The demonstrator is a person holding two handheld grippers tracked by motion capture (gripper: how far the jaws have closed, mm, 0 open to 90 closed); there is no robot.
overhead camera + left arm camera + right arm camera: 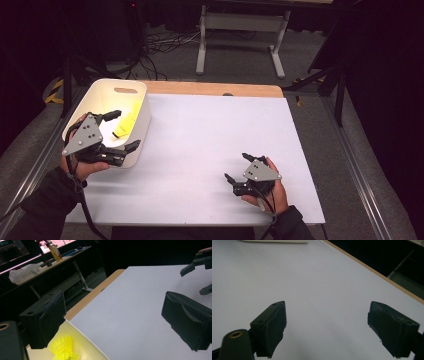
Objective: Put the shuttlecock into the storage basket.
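A white bin (100,90) stands at the table's left edge with a yellow shuttlecock (127,120) lying inside it. My left gripper (124,130) hovers over the bin's near right corner, open and holding nothing. In the left gripper view the yellow shuttlecock (63,348) lies just below the left pad (47,317), with the bin's rim (85,338) running between the jaws. My right gripper (239,167) rests low over the white table sheet (210,145) at the front right, open. Its pads (274,325) stand wide apart over bare sheet.
A strip of wooden table edge (215,89) runs along the far side. Beyond it stand a white desk frame (240,35) and floor cables (160,45). The right gripper (197,262) appears far off in the left gripper view.
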